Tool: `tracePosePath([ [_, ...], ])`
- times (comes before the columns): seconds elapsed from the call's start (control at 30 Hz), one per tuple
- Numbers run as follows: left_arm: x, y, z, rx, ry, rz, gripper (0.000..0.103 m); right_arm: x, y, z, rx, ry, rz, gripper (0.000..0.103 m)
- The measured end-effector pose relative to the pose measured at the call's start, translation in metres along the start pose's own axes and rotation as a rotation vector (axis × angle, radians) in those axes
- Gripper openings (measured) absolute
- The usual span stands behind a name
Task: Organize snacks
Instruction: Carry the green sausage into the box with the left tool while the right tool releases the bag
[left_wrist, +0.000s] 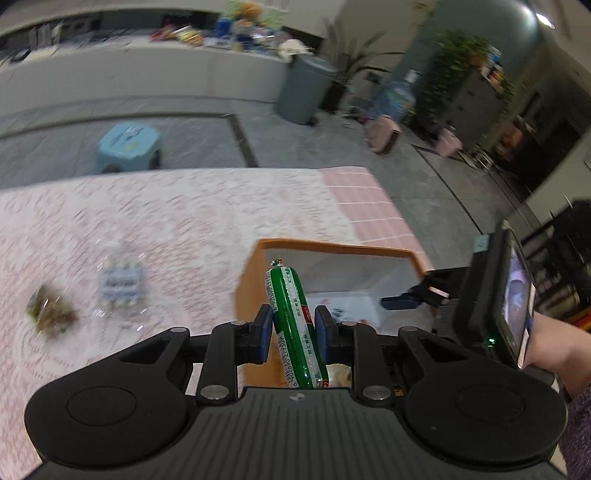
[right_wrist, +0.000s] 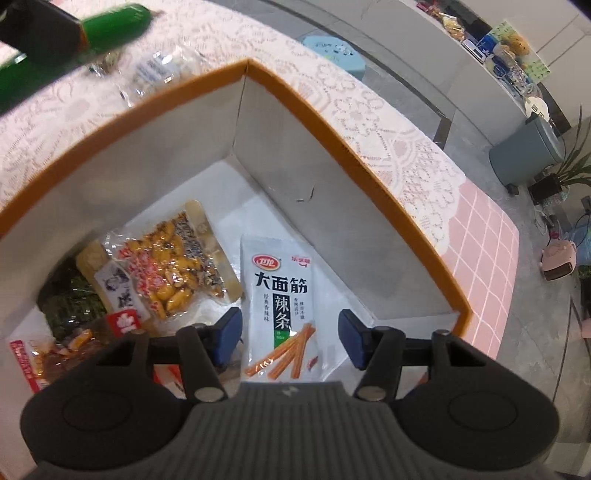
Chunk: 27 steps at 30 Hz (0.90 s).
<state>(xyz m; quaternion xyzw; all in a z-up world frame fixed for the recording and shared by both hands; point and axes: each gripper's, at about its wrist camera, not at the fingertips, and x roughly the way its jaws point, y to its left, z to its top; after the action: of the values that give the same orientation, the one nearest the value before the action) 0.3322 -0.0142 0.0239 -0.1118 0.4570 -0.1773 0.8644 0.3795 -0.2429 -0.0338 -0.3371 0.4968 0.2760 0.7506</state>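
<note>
My left gripper (left_wrist: 293, 321) is shut on a green sausage stick (left_wrist: 286, 284), held upright above the lace-covered table, beside the near corner of the orange-rimmed box (left_wrist: 332, 245). The same sausage (right_wrist: 110, 29) shows at the top left of the right wrist view. My right gripper (right_wrist: 290, 326) hangs open over the box (right_wrist: 332, 122). A white spicy-strip packet (right_wrist: 280, 288) lies on the box floor between its fingers, untouched. A yellow snack packet (right_wrist: 166, 266), a dark green one (right_wrist: 70, 295) and a red one (right_wrist: 33, 362) also lie inside.
On the table left of the box lie a clear packet with a pale label (left_wrist: 120, 284) and a small brownish packet (left_wrist: 51, 312). The pink checked cloth edge (left_wrist: 365, 199) ends the table on the right. Beyond stand a blue stool (left_wrist: 127, 146) and a grey bin (left_wrist: 304, 88).
</note>
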Motion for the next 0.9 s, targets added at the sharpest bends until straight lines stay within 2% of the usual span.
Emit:
tracePosePath([
  [0.2,0.031,-0.038,-0.005,0.124,0.053,-0.025,0.027,-0.013,-0.001,-0.014,0.042,-0.022,0.04,0.057],
  [0.4,0.077,-0.048,-0.013,0.21,0.14,0.034,0.026,-0.016,-0.001,-0.028,0.074,-0.048,0.076,0.057],
  [0.6,0.106,-0.046,-0.019,0.277,0.199,0.105,0.026,-0.015,-0.004,-0.039,0.137,-0.07,0.117,0.057],
  [0.67,0.112,-0.049,-0.023,0.299,0.21,0.121,0.026,-0.015,-0.006,-0.041,0.163,-0.08,0.143,0.057],
  [0.8,0.114,-0.063,-0.032,0.418,0.213,0.206,0.027,-0.014,-0.006,-0.043,0.193,-0.081,0.167,0.058],
  [0.9,0.114,-0.066,-0.036,0.428,0.233,0.229,0.028,-0.014,-0.003,-0.043,0.197,-0.073,0.159,0.06],
])
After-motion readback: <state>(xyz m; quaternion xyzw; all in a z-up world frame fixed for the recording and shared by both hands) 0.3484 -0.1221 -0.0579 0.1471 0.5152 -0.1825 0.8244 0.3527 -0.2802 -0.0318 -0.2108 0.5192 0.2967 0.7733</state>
